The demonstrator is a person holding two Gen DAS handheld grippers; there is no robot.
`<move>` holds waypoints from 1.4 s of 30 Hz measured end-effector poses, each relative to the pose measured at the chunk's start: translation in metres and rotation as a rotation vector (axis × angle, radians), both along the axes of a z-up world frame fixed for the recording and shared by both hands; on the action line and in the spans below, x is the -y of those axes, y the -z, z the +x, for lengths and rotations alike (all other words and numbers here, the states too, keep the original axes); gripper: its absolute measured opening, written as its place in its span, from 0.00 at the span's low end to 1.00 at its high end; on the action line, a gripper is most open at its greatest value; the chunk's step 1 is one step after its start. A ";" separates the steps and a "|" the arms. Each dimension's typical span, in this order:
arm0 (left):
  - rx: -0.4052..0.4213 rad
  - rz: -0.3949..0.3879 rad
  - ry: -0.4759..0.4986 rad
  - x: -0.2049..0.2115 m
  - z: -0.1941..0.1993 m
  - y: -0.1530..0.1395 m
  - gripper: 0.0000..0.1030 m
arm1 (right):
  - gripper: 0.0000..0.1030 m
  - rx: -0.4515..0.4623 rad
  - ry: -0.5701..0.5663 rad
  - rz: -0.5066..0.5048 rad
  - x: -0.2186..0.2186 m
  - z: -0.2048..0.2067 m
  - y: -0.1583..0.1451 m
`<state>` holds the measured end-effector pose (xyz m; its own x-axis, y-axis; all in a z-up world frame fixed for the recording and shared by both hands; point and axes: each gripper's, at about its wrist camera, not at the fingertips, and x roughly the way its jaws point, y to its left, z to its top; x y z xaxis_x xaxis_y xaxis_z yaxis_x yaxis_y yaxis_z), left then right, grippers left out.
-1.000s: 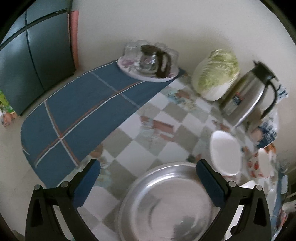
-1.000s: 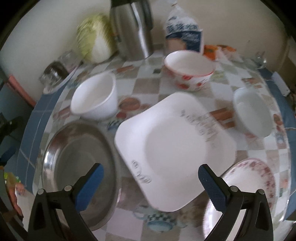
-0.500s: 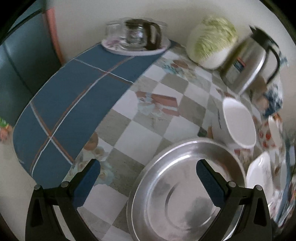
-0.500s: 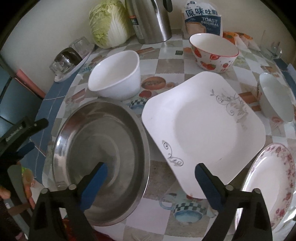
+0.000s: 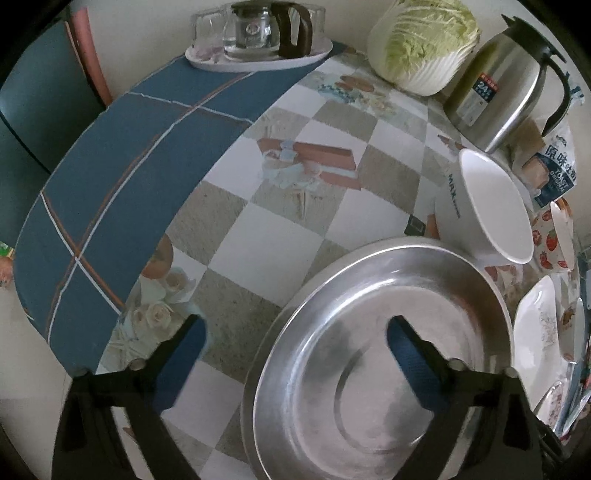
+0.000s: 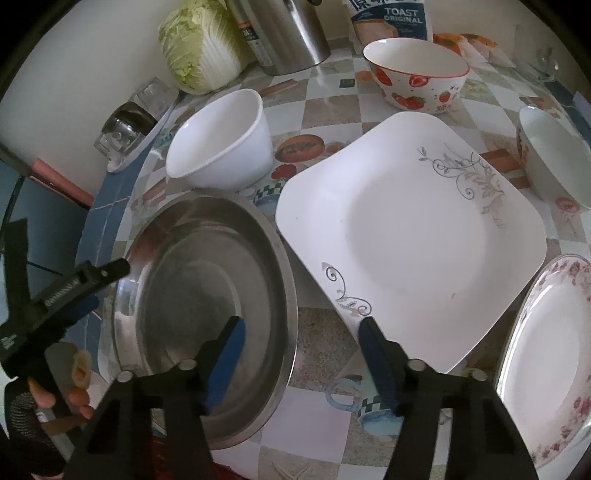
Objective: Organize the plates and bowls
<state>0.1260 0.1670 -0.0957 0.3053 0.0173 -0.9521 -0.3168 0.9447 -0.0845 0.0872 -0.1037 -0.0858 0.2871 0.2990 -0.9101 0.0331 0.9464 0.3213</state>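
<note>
A large steel plate point(image 5: 384, 354) lies at the table's near edge; it also shows in the right wrist view point(image 6: 207, 310). My left gripper point(image 5: 295, 343) is open astride its left rim. My right gripper point(image 6: 299, 338) is open astride its right rim, narrower than before. A white square plate point(image 6: 410, 229) lies to the right of it. A white bowl point(image 6: 221, 144) stands behind the steel plate. A strawberry bowl point(image 6: 417, 74), a small white bowl point(image 6: 554, 155) and a floral plate point(image 6: 550, 354) are further right.
A cabbage point(image 5: 424, 40), a steel thermos jug point(image 5: 502, 77), a toast bag point(image 6: 388, 18) and a tray with a glass pot point(image 5: 258, 40) stand along the wall. The left gripper's body point(image 6: 55, 295) shows at the left of the right wrist view.
Both grippers have moved down closer to the steel plate. The right gripper's fingers have closed partway around the plate's right rim. The left gripper stays wide open.
</note>
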 end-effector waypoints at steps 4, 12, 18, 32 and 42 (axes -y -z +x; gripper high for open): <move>-0.035 0.007 0.000 0.001 0.002 0.010 0.83 | 0.48 0.003 -0.016 0.006 -0.002 0.000 -0.002; -0.065 -0.004 -0.035 -0.004 0.004 0.019 0.75 | 0.40 -0.045 -0.035 0.021 -0.007 0.002 0.015; -0.092 -0.029 -0.071 -0.011 0.008 0.030 0.75 | 0.34 -0.072 -0.053 0.020 -0.013 0.001 0.028; -0.053 -0.025 -0.103 -0.016 0.014 0.031 0.59 | 0.27 -0.056 -0.104 0.016 -0.027 0.003 0.034; -0.046 -0.019 -0.076 0.001 0.018 0.028 0.45 | 0.12 -0.024 -0.104 -0.007 -0.024 0.002 0.031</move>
